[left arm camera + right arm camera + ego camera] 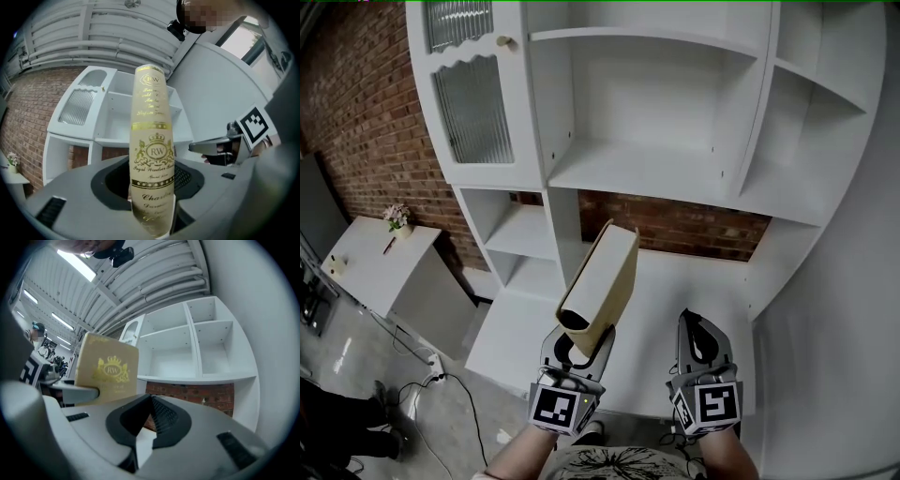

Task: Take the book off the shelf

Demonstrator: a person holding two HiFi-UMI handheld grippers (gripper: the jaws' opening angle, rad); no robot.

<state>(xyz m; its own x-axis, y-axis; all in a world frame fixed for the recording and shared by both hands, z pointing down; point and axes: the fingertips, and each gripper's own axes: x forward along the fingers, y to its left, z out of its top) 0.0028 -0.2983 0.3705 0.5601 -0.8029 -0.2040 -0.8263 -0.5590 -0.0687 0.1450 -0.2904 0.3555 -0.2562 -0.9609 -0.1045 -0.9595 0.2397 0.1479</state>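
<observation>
Head view: cream book (602,281) off white shelf unit (656,169), upright before it, lower end clamped in left gripper (581,345). Left gripper view: jaws pinch gilt spine (crest stamped "RW"). Right gripper view: right gripper (151,405) closed, holding nothing.

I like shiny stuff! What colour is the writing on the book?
Shiny gold on cream. The book shows it best in the left gripper view.

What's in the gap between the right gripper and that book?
Nothing; the head view shows only bare white counter between right gripper and book.
</observation>
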